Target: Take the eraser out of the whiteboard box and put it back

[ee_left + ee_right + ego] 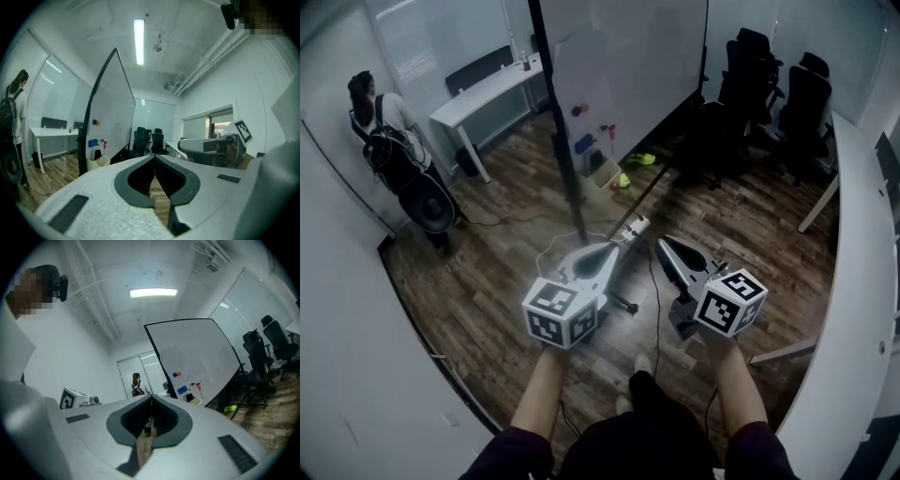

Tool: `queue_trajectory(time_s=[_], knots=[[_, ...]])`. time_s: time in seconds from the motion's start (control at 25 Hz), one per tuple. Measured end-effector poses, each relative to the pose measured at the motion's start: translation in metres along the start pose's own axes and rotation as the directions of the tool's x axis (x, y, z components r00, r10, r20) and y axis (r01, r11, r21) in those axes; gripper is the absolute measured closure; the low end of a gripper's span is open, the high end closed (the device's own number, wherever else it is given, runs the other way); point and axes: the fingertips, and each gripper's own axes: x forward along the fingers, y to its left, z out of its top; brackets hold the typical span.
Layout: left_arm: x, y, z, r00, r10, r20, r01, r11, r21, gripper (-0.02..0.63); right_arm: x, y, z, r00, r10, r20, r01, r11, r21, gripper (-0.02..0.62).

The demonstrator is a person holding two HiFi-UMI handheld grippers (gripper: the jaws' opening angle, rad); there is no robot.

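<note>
- Open wooden floor point(487, 272) lies between the two grippers and the whiteboard point(628, 66). A white power strip point(634, 226) and loose cables point(654, 300) cross it just ahead of the gripper tips.
- The room is edged on the right by a curved white table point(853, 309) and at the far right by black office chairs point(769, 84). A white desk point(487, 89) stands at the far left, and a person with a backpack point(389, 131) stands by the left wall.
- A small blue block point(584, 143) sticks to the lower face of the whiteboard, beside a red marker. It is too small to tell whether it is the eraser itself or a holder for it.
- A pale open box point(600, 173) sits on the floor at the foot of the board, below the block. Its contents cannot be made out.
- The left gripper point(614, 247) is held about level and aimed toward the board. Its jaws are clenched together with nothing between them.
- The right gripper point(662, 243) is held level beside the left one, not touching it. Its jaws are likewise clenched and empty.
- Both forearms reach forward from dark sleeves, well short of the board and the box.
</note>
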Motion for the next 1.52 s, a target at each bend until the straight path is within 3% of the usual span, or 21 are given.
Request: queue_trajectory(time_s=[0.64, 1.52], knots=[[0.07, 0.062, 0.008, 0.999, 0.037, -0.025, -0.037, 0.999, -0.005, 0.601, 0.071, -0.07, 0.013, 0.999, 0.049, -0.011, -0.048, 0.998, 0.034, 0.591], [0.167, 0.14, 0.005, 0.987, 0.152, -0.047, -0.153, 0.988, -0.024, 0.601, 0.16, -0.17, 0.01, 0.985, 0.161, -0.069, -0.155, 0.985, 0.079, 0.591]])
